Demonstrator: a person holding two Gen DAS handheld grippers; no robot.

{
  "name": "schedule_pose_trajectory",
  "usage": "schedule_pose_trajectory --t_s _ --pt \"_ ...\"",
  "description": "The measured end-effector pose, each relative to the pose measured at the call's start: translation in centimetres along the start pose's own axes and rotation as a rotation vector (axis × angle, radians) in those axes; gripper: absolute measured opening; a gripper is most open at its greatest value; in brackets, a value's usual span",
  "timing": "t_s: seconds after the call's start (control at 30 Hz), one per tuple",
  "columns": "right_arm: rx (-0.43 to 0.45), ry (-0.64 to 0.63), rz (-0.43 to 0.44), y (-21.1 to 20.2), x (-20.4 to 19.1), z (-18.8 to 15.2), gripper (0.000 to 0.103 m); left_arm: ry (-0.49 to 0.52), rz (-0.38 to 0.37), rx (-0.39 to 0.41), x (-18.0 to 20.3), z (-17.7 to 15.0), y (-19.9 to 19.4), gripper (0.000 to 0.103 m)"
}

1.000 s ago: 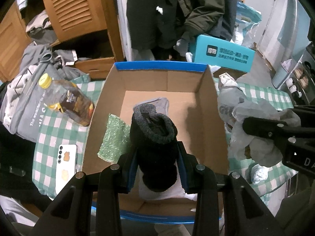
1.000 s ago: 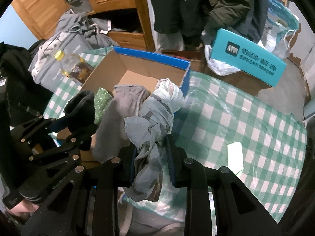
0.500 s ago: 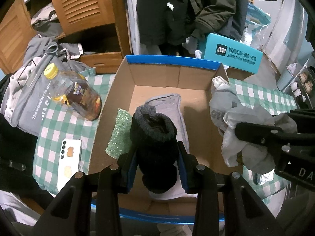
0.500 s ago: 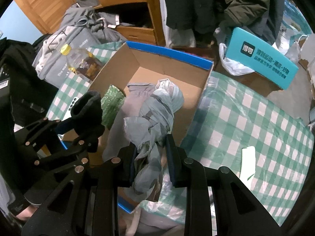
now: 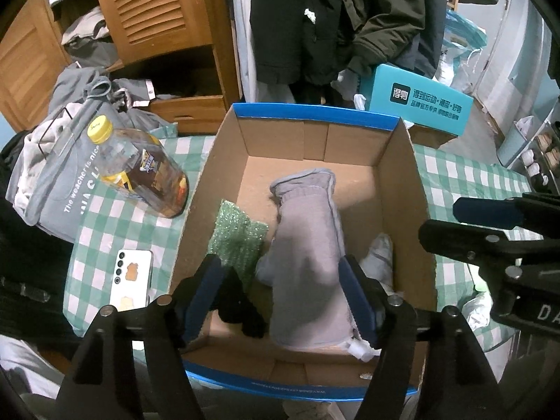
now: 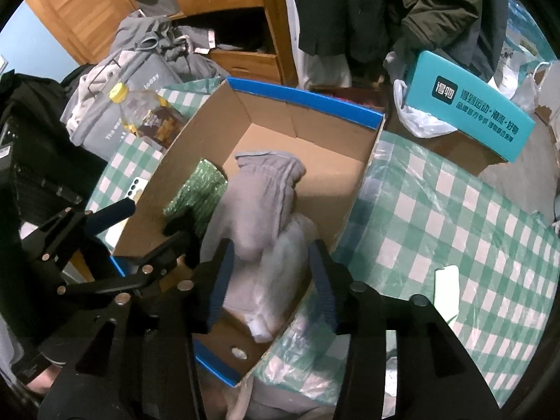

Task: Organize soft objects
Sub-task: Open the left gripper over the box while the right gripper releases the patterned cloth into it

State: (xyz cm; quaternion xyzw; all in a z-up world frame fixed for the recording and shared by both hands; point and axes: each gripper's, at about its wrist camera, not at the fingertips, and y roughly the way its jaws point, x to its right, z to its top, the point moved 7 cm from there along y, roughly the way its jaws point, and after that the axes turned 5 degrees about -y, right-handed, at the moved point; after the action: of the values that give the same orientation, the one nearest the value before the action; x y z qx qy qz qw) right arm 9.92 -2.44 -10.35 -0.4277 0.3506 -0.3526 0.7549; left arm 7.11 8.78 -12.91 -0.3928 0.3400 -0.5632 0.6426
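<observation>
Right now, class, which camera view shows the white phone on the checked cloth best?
The left wrist view: the white phone lies in full view left of the cardboard box. In the right wrist view only a corner shows past the box wall.

A lived-in home bedroom — dark coats are hanging beside a louvred wooden wardrobe, grey clothes piling past the green-checked tablecloth's far edge.

A matt corrugated cardboard box holds soft grey knit cloth and glittery green sponge; checked cloth covers the tabletop.
</observation>
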Motion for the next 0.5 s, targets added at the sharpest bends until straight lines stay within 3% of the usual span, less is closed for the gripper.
schedule_pose_trajectory --t_s 0.17,0.5 --pt "0.009 0.01 -0.012 -0.5 0.5 0.0 0.059 0.0 0.003 -0.001 0.0 0.0 0.1 0.075" --pt "0.004 0.03 -0.062 -1.2 2.5 -1.3 0.06 0.03 -0.019 0.002 2.0 -0.1 -0.4 0.078"
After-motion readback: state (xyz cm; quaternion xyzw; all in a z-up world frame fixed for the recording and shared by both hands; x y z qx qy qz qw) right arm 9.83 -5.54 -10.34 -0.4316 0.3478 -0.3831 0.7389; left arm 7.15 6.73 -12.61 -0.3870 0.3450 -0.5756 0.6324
